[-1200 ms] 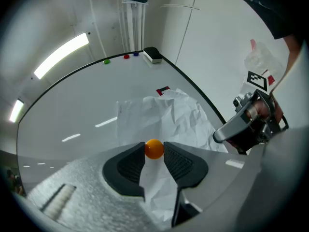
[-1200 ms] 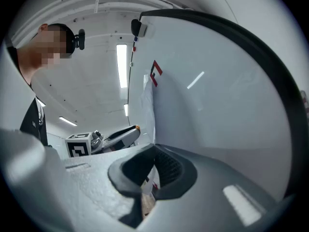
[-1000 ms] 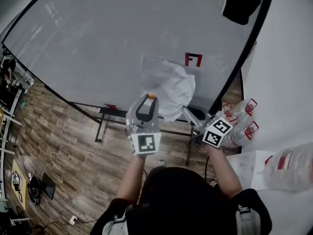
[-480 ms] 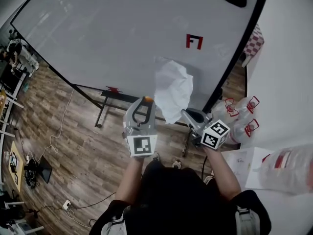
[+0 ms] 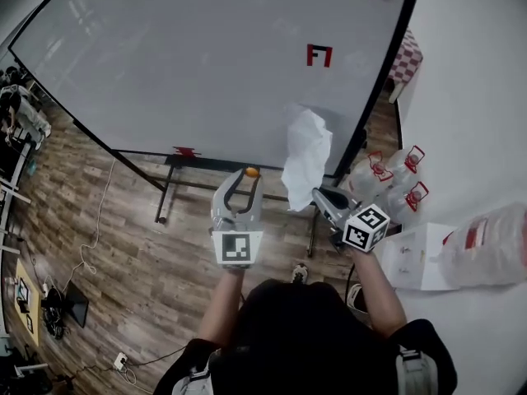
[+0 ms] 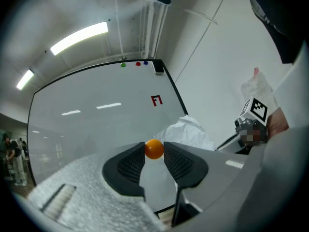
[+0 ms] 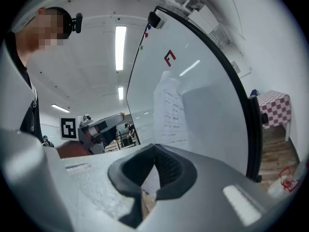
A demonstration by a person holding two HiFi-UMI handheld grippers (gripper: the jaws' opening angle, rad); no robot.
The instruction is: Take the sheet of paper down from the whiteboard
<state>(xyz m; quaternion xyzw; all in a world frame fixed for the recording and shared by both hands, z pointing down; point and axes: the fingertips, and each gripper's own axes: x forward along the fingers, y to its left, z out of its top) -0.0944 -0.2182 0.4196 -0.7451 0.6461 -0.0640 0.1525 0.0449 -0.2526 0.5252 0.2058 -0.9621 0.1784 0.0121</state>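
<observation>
Centre frame: right gripper [image 5: 318,196] pinches the paper [image 5: 306,159], seemingly free of the whiteboard [image 5: 189,64]; left gripper [image 5: 248,176] clamps an orange ball [image 5: 252,172]; next, probably lowering the paper away.

left claw [image 5: 251,174], right claw [image 5: 315,194]: grey, black pads [image 6: 126,166] | cubes [image 5: 237,248]: black-white markers | top [image 5: 432,336]: black

Head view looks steeply down; all 3 views share whiteboard [image 5: 206,64].

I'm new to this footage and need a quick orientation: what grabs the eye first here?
A crumpled sheet of paper hangs in front of the big whiteboard, pinched in the right claw near the board's lower right corner. The left claw beside it grips a small orange ball. A red mark sits on the board above.
</observation>
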